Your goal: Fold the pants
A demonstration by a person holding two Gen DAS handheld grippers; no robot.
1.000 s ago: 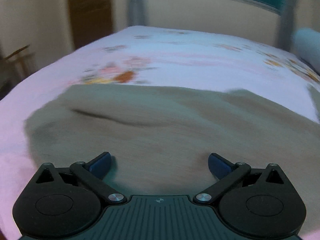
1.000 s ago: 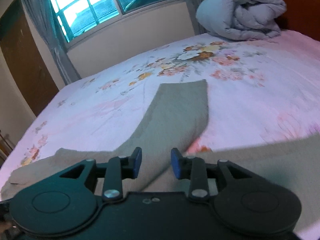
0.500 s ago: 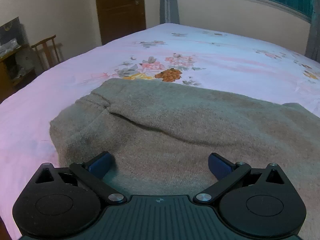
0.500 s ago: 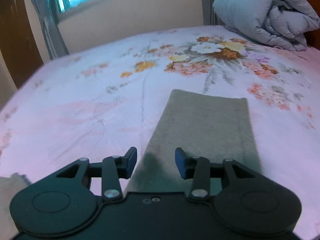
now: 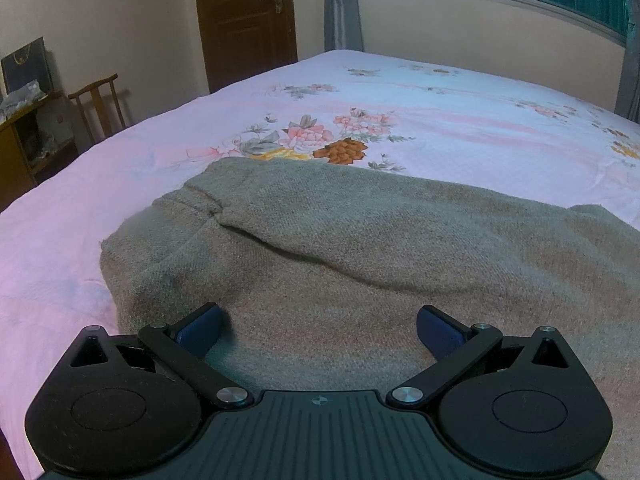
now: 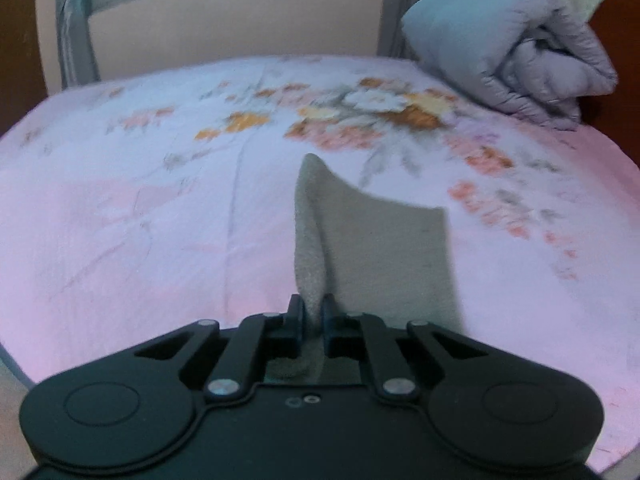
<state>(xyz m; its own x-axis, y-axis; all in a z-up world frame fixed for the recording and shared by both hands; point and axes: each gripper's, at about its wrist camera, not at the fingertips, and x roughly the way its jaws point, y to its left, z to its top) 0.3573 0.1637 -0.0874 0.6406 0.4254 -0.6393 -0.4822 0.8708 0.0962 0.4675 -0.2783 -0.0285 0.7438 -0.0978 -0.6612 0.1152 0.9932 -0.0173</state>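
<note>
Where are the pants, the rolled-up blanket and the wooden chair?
pants (image 5: 360,256), left wrist view, middle of the spread cloth.
rolled-up blanket (image 6: 516,56), right wrist view, middle of the grey roll.
wooden chair (image 5: 100,100), left wrist view, on its backrest.

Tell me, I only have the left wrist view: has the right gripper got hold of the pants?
Observer: Yes. The right gripper has its jaws, which just closed, pinched on an edge of the pant leg.
Operator: Is that leg lying flat?
Observer: No. The pinched edge stands up as a ridge above the bedsheet.
Operator: Anything else on that side of the bed?
Observer: A rolled grey duvet lies at the far right corner, apart from the leg.
</note>
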